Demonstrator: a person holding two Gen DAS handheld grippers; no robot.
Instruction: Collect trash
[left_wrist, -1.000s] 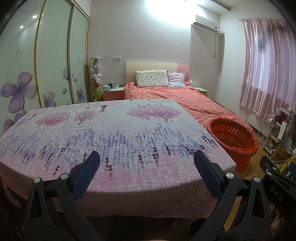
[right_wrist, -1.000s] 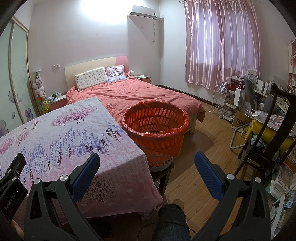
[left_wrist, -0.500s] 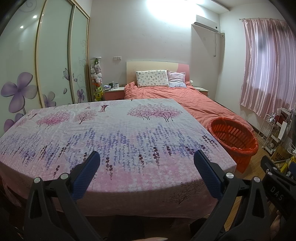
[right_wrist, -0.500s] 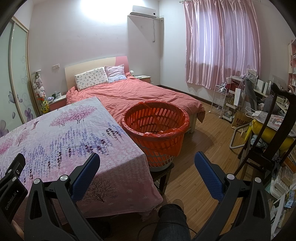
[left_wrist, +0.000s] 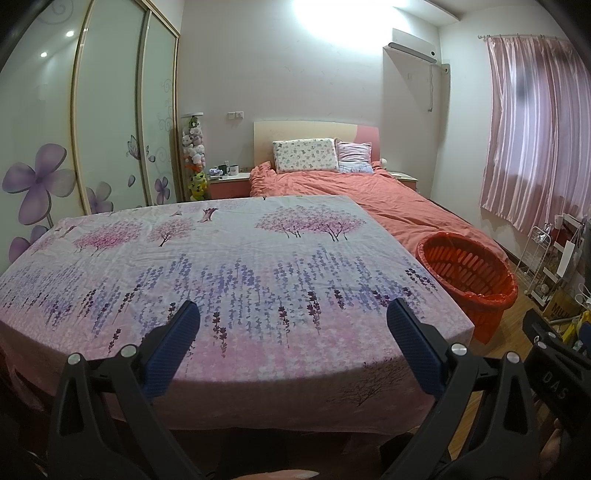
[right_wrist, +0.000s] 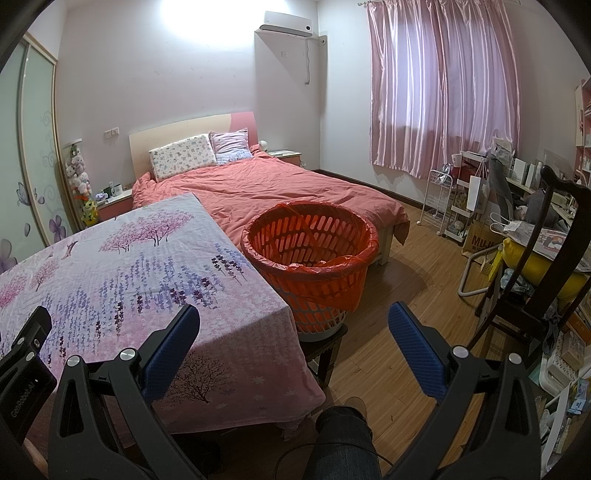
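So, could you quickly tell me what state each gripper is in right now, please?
Left gripper: open, holding nothing, over the floral cloth.
Right gripper: open, holding nothing.

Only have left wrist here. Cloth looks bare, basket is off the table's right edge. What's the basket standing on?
Observer: A small dark stool, tight against the table corner. The basket is not on the floor.
Operator: Right gripper holding anything?
Observer: No. The right gripper is open, with nothing between its fingers.
Operator: Anything in the basket?
Observer: Only folds of the red liner show at the bottom. I can make out no trash.
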